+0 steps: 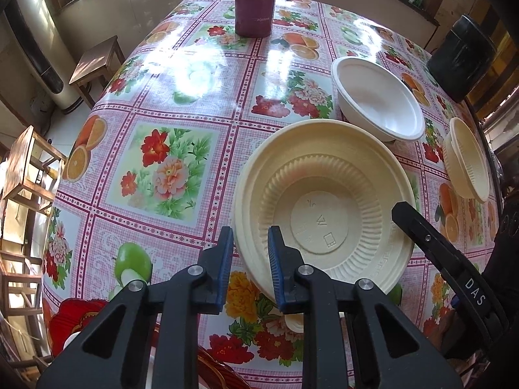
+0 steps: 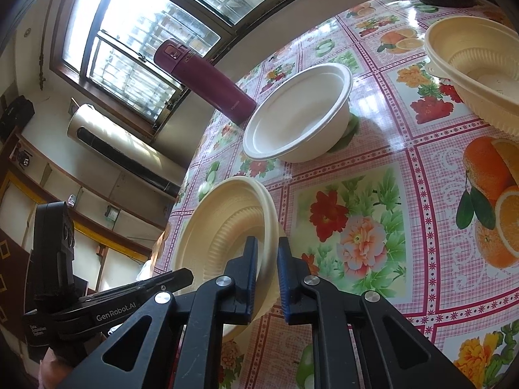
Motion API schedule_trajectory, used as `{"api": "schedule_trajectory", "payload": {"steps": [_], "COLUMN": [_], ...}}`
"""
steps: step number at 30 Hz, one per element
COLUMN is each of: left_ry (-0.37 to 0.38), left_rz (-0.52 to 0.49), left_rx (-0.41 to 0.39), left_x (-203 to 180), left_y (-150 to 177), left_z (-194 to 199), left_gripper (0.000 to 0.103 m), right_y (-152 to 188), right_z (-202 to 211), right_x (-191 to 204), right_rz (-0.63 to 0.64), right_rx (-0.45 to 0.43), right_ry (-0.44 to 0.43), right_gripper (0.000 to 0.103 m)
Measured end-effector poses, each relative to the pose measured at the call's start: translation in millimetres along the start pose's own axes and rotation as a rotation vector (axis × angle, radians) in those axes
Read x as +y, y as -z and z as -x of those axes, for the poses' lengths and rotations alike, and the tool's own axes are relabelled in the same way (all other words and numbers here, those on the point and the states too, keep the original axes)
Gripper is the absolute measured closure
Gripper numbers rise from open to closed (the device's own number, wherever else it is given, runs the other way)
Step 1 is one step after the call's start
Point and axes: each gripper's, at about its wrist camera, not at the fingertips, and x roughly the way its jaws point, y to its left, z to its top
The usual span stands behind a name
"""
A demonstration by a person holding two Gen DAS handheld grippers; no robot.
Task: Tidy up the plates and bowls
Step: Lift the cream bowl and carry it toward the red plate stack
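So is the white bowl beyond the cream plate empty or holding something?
Empty. The white bowl stands upright on the tablecloth, and both wrist views look straight into it: only its bare white inside shows.

left wrist: looks steeply down, close over cream bowl [image 1: 324, 217], far table edge and window at top | right wrist: lower, shallower, rolled view across table toward window, same cream bowl [image 2: 227, 243] at its fingers | shared: cream bowl, white bowl [image 1: 378, 97] [image 2: 298, 113], maroon flask [image 1: 256, 0] [image 2: 204, 81], floral tablecloth [image 1: 162, 162] [image 2: 373, 210]
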Motion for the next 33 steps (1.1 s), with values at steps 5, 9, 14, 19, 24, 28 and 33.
{"api": "schedule_trajectory", "payload": {"steps": [5, 9, 14, 19, 24, 28, 33], "left_ry": [0.008, 0.007, 0.002, -0.006, -0.017, -0.038, -0.046], "left_rz": [0.002, -0.004, -0.015, -0.028, -0.043, -0.053, -0.041], "left_rx": [-0.009, -0.020, -0.043, -0.080, -0.127, -0.167, -0.201], "left_x": [2.0, 1.0, 1.9, 5.3, 11.4, 17.8, 31.7], "left_y": [2.1, 4.2, 9.5, 17.0, 26.2, 38.2, 56.5], "left_z": [4.9, 8.9, 18.3, 35.5, 57.9, 75.2, 92.5], "left_gripper": [0.084, 0.084, 0.084, 0.084, 0.084, 0.084, 0.084], "right_y": [1.1, 3.0, 4.0, 7.0, 11.9, 17.4, 29.4], "right_z": [3.1, 4.8, 8.8, 15.5, 26.8, 34.9, 43.4], "right_x": [3.0, 4.1, 8.6, 20.3, 35.4, 49.2, 68.5], "right_rz": [0.009, 0.010, 0.018, 0.042, 0.079, 0.101, 0.142], "right_rx": [-0.010, -0.016, -0.025, -0.046, -0.075, -0.082, -0.082], "right_ry": [-0.002, -0.006, -0.018, -0.042, -0.084, -0.120, -0.162], "right_gripper": [0.092, 0.092, 0.092, 0.091, 0.091, 0.091, 0.091]}}
